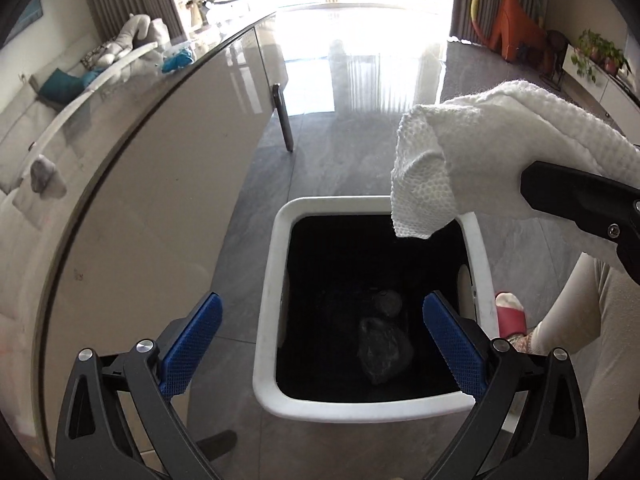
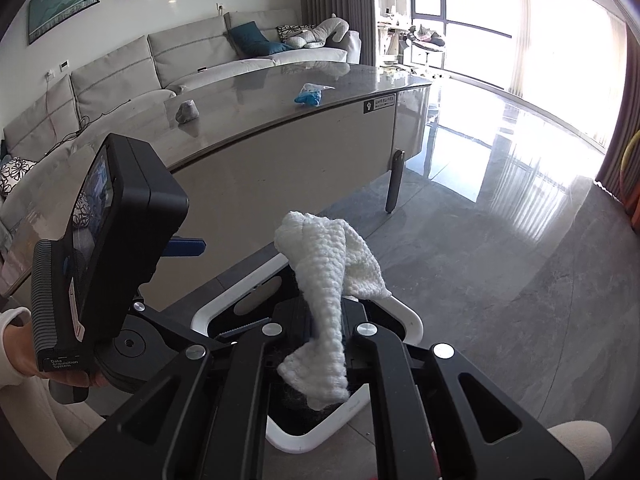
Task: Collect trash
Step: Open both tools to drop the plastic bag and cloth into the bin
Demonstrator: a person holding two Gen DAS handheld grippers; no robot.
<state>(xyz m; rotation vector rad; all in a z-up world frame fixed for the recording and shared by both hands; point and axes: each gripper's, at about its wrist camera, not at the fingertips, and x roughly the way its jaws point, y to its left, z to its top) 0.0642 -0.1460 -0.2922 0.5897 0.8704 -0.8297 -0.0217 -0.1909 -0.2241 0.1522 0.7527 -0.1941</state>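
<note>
Your left gripper [image 1: 322, 344] hangs over the white-rimmed square trash bin with the black liner [image 1: 272, 312], its blue-padded fingers [image 1: 192, 344] spread as wide as they go, with nothing between them. Down in the bin lie two crumpled dark lumps of trash [image 1: 384, 340].

Your right gripper [image 2: 316, 320] has its fingers closed tight on a white waffle-textured cloth [image 2: 328, 280]. In the left wrist view the cloth [image 1: 460, 160] hangs at about 2 o'clock from the bin's opening, its lower corner drooping over the far right rim. In the right wrist view its loose end folds over above the bin [image 2: 400, 316].

The bin stands on a glossy grey tiled floor [image 2: 500, 260], bright with window glare at 1 o'clock. Just beside the bin, at 10 o'clock in the right wrist view, runs the long grey tabletop [image 2: 248, 108] on a dark leg [image 2: 394, 184]. On it rest a crumpled grey wad [image 2: 187, 112] and, farther along, a blue-and-clear plastic wrapper [image 2: 310, 94], well apart from each other.

Behind the tabletop stretches a pale grey sofa [image 2: 120, 76] with teal cushions. An orange giraffe-shaped figure [image 1: 516, 20] stands by the curtains at 1 o'clock in the left wrist view. A slippered foot [image 1: 510, 312] stands just beside the bin's right wall.
</note>
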